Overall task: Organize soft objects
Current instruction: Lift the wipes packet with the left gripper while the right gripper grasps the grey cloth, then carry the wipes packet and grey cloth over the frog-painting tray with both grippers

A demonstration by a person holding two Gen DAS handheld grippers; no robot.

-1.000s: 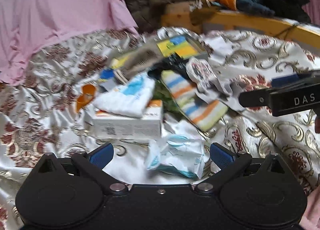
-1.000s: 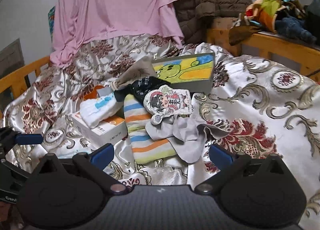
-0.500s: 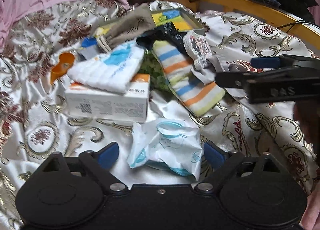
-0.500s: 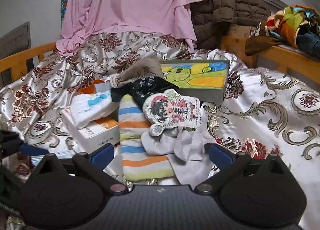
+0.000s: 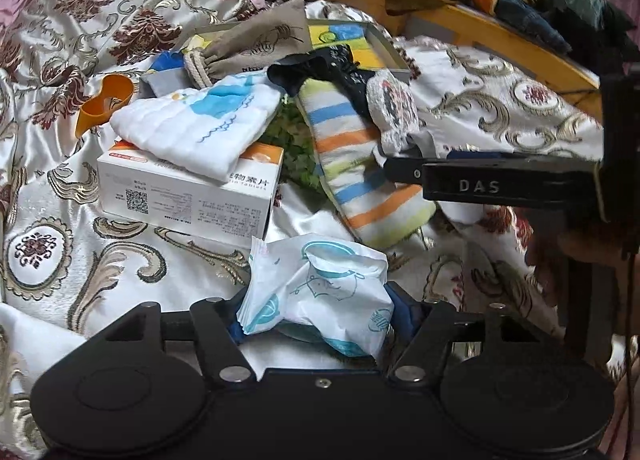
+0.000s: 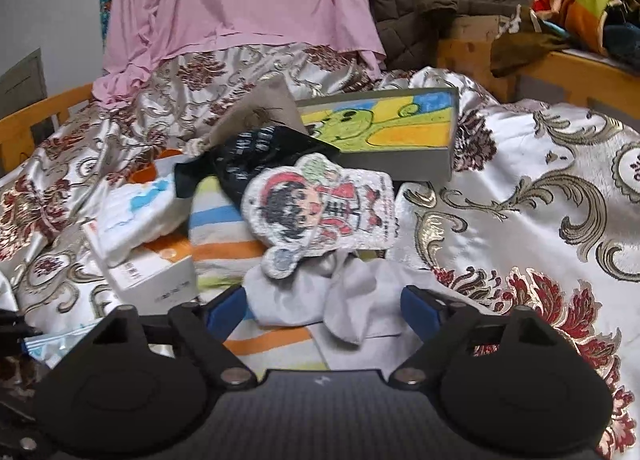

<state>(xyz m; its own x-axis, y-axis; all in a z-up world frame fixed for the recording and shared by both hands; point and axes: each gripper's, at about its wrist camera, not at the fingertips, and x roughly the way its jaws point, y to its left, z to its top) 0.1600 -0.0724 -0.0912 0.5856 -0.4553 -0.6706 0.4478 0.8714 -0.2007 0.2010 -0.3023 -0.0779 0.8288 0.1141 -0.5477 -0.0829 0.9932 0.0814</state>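
We are at the pick-up step: our left gripper (image 5: 316,316) has its blue pads clenched on the crinkled white-and-teal tissue packet (image 5: 320,292), just in front of the white rectangular cardboard box (image 5: 188,188). Our right gripper (image 6: 324,306), fingers spread, straddles the crumpled grey cloth (image 6: 320,300) right of that box; next we judge it must close.

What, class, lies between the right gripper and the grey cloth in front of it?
Nothing visible. In the right wrist view the grey cloth lies bunched between the open fingers of the right gripper, on the striped towel. The cartoon patch lies just beyond it, overlapping its far edge.
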